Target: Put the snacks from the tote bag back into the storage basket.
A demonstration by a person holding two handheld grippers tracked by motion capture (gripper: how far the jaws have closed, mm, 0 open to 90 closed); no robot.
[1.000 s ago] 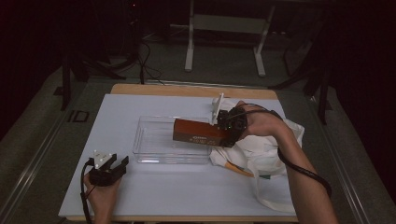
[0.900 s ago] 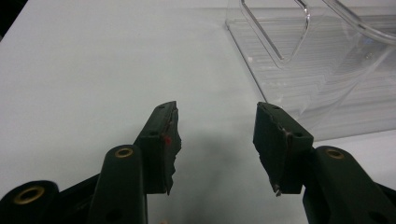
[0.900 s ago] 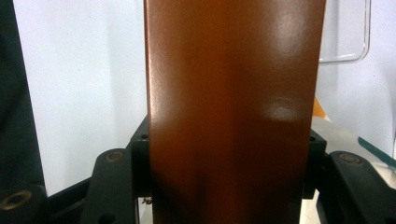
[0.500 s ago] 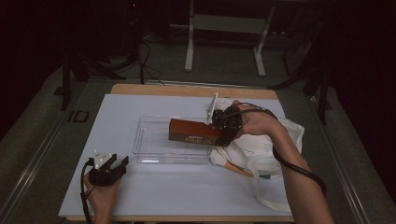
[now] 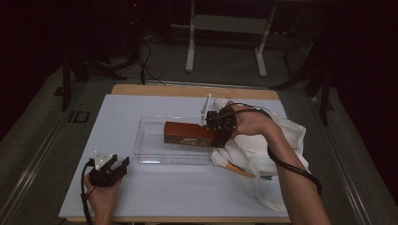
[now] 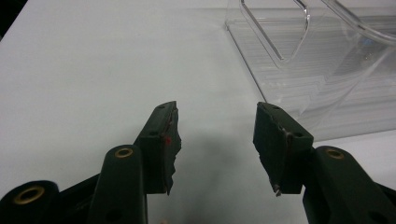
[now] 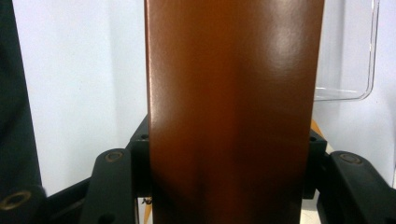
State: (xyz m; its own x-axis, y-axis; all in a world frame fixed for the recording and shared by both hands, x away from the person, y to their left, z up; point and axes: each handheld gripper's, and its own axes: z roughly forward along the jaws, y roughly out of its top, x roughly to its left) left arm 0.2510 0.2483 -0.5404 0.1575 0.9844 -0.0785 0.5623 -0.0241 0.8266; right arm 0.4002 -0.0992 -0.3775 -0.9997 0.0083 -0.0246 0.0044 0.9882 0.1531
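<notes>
On the white counter [image 5: 141, 197], the right tongs [image 5: 217, 127] grip one end of a long brown box [image 5: 190, 134], holding it level over the clear plastic bin [image 5: 155, 154] that stands mid-counter. Just right of the bin lies a crumpled white cloth bag [image 5: 281, 140], with an orange thing [image 5: 239, 169] poking out at its near edge. The left tongs [image 5: 115, 164] rest on the counter near the left corner, jaws apart, close to the bin's near-left corner but not touching it.

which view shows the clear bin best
The high view: the whole clear bin shows on the white table, with the brown box, held by the right gripper, over it. The left gripper view gives one near corner close up beyond the open left gripper. The right gripper view catches a rim corner.
</notes>
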